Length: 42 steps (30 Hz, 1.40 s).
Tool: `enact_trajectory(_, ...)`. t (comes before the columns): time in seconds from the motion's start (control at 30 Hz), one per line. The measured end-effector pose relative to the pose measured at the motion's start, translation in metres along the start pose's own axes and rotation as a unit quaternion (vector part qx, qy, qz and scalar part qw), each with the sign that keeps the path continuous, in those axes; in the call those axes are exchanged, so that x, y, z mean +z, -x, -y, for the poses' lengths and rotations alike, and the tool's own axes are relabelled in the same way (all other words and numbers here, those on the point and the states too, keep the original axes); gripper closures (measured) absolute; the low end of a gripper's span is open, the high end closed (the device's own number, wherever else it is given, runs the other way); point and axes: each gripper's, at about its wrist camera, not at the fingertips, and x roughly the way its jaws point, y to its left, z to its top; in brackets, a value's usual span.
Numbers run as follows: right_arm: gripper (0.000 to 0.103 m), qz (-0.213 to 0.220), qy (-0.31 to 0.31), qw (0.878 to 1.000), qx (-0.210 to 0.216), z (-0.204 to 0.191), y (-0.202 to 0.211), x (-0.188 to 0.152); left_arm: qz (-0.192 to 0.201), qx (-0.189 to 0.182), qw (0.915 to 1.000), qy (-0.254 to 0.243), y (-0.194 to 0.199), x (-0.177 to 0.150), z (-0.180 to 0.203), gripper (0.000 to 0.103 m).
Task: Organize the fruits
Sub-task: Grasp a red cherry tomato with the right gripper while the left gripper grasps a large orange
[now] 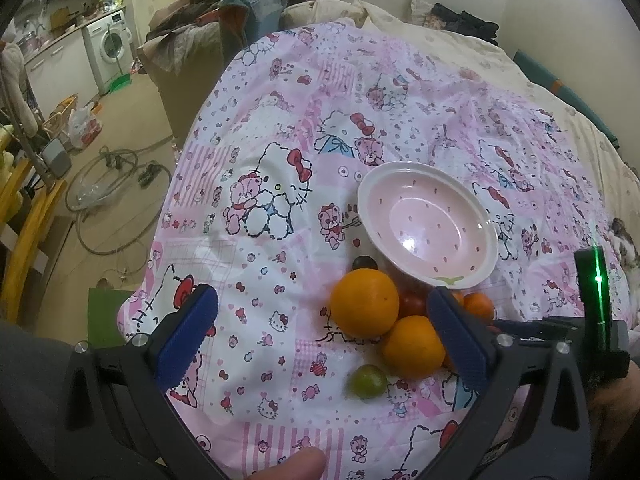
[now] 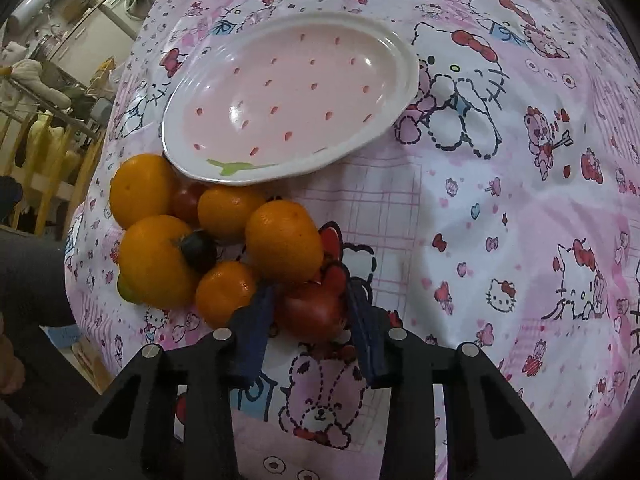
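A pile of fruit lies on a pink cartoon-print bedcover beside an empty pink strawberry-patterned bowl [image 2: 288,92]: several oranges [image 2: 284,242], a small green lime [image 1: 368,381], a dark plum [image 2: 198,249] and red tomatoes. In the right wrist view my right gripper [image 2: 308,308] has its blue fingers on both sides of a red tomato [image 2: 314,314] at the near edge of the pile, closed on it. In the left wrist view my left gripper [image 1: 320,332] is wide open and empty, hovering over the cover with the oranges [image 1: 366,306] and bowl [image 1: 428,222] ahead to the right.
The right gripper's body with a green light [image 1: 598,280] shows at the right edge of the left wrist view. The bed edge drops to the floor at left, with hoses [image 1: 112,184], bags and a washing machine [image 1: 110,44] beyond. Piled clothes [image 1: 224,4] lie at the far end.
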Motion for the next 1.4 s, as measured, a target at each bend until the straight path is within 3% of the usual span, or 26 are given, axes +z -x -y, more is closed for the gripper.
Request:
enact_trajectory(0.3, 0.066, 0.026, -0.055, 0.997, 0.041, 0.018, 0.022, -0.016, -0.023, 0.014, 0.9996, -0.006, -0.011, -0.004, 0.001, 0.0)
enact_trajectory(0.47, 0.066, 0.066, -0.095, 0.992, 0.057, 0.027, 0.045, -0.021, -0.067, 0.003, 0.9975, -0.022, -0.027, -0.011, 0.008, 0.0)
enact_trajectory(0.57, 0.066, 0.083, -0.112, 0.988, 0.06, 0.031, 0.053, -0.023, -0.113, -0.016, 0.9927, -0.04, -0.041, -0.019, 0.02, 0.002)
enact_trajectory(0.63, 0.066, 0.088, -0.125, 0.986, 0.062, 0.036, 0.055, -0.023, -0.138, -0.027, 0.9886, -0.054, -0.05, -0.024, 0.033, 0.01)
enact_trajectory(0.8, 0.066, 0.1, -0.141, 0.982, 0.07, 0.042, 0.061, -0.022, -0.174, -0.038, 0.9779, -0.109, -0.066, -0.027, 0.07, 0.011)
enact_trajectory(0.97, 0.066, 0.107, -0.144, 0.981, 0.074, 0.045, 0.064, -0.023, -0.195, -0.033, 0.9704, -0.139, -0.083, -0.032, 0.087, 0.018)
enact_trajectory(1.17, 0.066, 0.111, -0.143, 0.98, 0.079, 0.045, 0.067, -0.023, -0.198, -0.012, 0.9683, -0.151, -0.087, -0.032, 0.096, 0.018)
enact_trajectory(1.4, 0.066, 0.113, -0.14, 0.981, 0.077, 0.041, 0.067, -0.021, -0.213, -0.001, 0.9647, -0.155, -0.089, -0.036, 0.103, 0.029)
